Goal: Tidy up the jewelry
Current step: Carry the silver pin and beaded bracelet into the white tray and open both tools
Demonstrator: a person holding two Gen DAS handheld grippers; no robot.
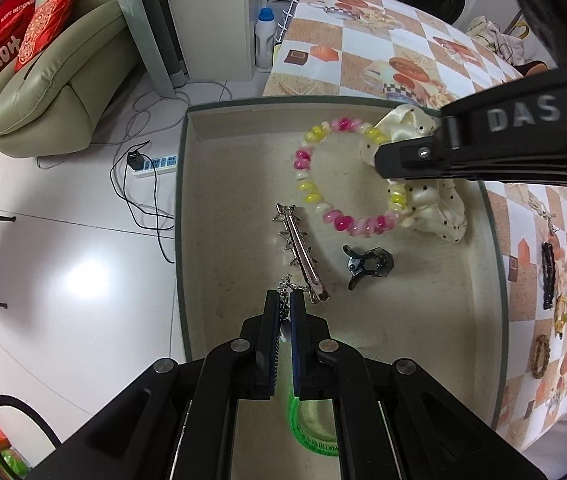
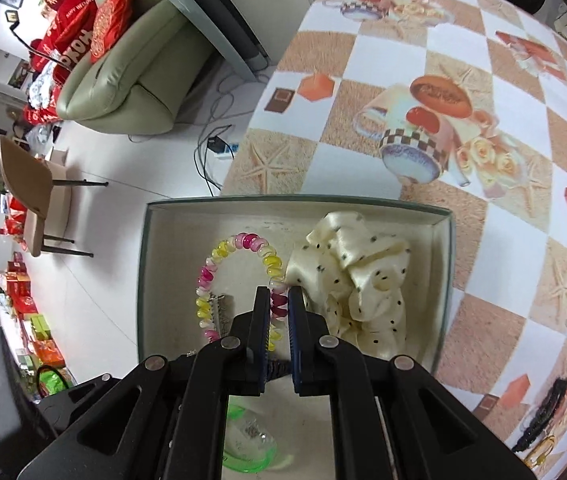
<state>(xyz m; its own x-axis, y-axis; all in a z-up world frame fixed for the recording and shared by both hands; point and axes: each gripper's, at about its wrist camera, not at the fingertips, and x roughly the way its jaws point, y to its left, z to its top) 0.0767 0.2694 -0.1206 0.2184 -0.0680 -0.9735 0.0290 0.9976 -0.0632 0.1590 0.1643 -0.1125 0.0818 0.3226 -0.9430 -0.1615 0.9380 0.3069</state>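
An open box (image 1: 203, 120) with a beige floor holds a pink-and-yellow spiral hair tie (image 1: 315, 200), a cream dotted scrunchie (image 1: 439, 204), a silver star hair clip (image 1: 299, 248) and a small dark claw clip (image 1: 367, 264). My left gripper (image 1: 285, 300) is shut on a small silver chain charm (image 1: 285, 286) just above the box floor, beside the star clip. My right gripper (image 2: 279, 294) hangs over the box and is shut on the spiral hair tie (image 2: 243, 244) next to the scrunchie (image 2: 359, 280). The right gripper also shows in the left wrist view (image 1: 387, 160).
The box (image 2: 443, 280) sits on a table with a checkered cloth (image 2: 403, 40). Dark hair clips and a chain lie on the cloth at the right (image 1: 547, 276). A green ring (image 1: 315, 440) lies in the box near me. A sofa (image 1: 43, 92) and power strip (image 1: 155, 164) are on the floor at left.
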